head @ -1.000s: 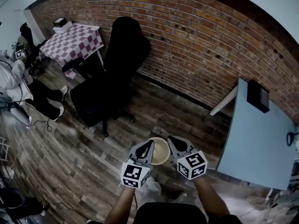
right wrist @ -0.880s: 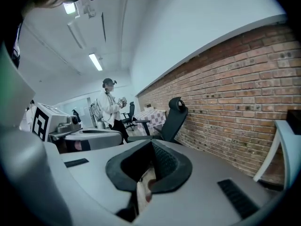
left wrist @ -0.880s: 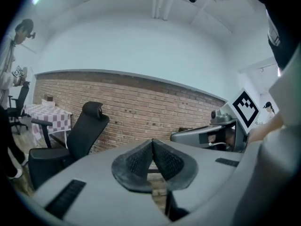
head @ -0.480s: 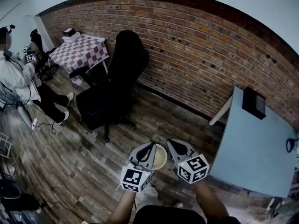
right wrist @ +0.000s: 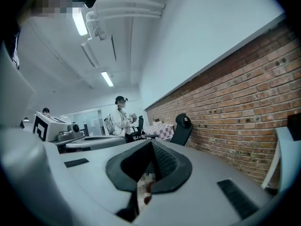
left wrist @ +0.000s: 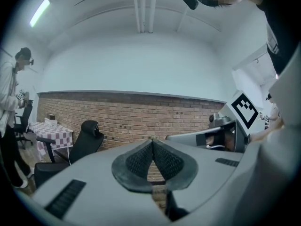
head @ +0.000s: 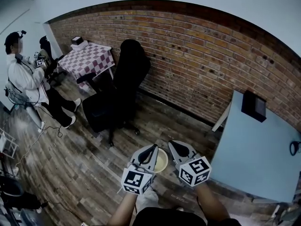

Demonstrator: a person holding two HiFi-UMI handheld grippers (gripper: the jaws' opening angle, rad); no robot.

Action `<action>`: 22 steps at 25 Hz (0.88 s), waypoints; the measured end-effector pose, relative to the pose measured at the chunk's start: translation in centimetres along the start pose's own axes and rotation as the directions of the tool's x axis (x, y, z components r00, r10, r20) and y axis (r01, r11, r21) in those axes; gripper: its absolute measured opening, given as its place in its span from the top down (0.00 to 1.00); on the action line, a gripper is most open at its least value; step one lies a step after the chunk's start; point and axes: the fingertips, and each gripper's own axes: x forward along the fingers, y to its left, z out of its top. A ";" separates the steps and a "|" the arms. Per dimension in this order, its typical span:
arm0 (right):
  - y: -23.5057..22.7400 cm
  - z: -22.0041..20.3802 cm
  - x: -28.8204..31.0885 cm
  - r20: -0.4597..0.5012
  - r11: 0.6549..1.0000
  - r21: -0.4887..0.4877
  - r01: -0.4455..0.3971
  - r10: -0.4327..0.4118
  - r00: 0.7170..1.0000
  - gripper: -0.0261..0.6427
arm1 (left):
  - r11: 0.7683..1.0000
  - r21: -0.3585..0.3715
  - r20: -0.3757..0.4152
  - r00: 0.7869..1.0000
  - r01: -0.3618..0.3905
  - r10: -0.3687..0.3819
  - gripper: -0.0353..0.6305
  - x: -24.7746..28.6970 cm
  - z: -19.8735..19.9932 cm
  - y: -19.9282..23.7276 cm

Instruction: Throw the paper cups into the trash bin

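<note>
Paper cup (head: 161,161) hangs mouth-up betw left gripper (head: 151,150) & right gripper (head: 173,147). Both sets of jaws are pressed together, each apparently nipping opp sides of the rim, prob to keep it level for carrying. Cup looks empty inside; no trash bin in sight

Cream cup (head: 161,160), brick wall (head: 197,55), checkered table (head: 89,60), black chair (head: 124,79)

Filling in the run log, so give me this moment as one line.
left hand-held gripper: shut, empty | right hand-held gripper: shut, empty | cream cup: between them in head view, ungripped
</note>
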 end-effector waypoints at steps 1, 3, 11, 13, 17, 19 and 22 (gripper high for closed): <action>0.1 0.3 -0.6 0.008 1.000 -0.002 -0.003 0.003 1.000 0.97 | 1.000 0.002 0.008 1.000 0.000 0.000 0.93 -0.1 0.3 -0.6; 0.4 0.8 -1.7 0.022 1.000 -0.005 -0.010 0.011 1.000 0.97 | 1.000 0.007 0.022 1.000 0.000 0.000 0.93 -0.3 0.9 -1.7; 1.7 2.0 -5.5 0.059 0.999 -0.025 -0.043 0.045 0.997 0.97 | 0.999 0.028 0.049 0.998 -0.026 0.025 0.93 -1.8 2.3 -4.8; 2.2 2.1 -6.3 0.066 0.998 -0.029 -0.051 0.053 0.996 0.97 | 0.999 0.032 0.060 0.997 -0.041 0.039 0.93 -2.6 2.6 -5.4; 3.4 2.1 -8.3 0.075 0.997 -0.041 -0.071 0.074 0.994 0.97 | 0.997 0.031 0.075 0.995 -0.072 0.069 0.93 -4.3 2.9 -6.7; 3.8 2.1 -9.4 0.081 0.996 -0.044 -0.076 0.079 0.994 0.97 | 0.996 0.033 0.080 0.994 -0.079 0.076 0.93 -4.9 2.9 -7.6; 4.2 2.1 -11.1 0.089 0.995 -0.048 -0.083 0.087 0.992 0.97 | 0.995 0.038 0.085 0.993 -0.089 0.085 0.93 -5.5 3.1 -9.1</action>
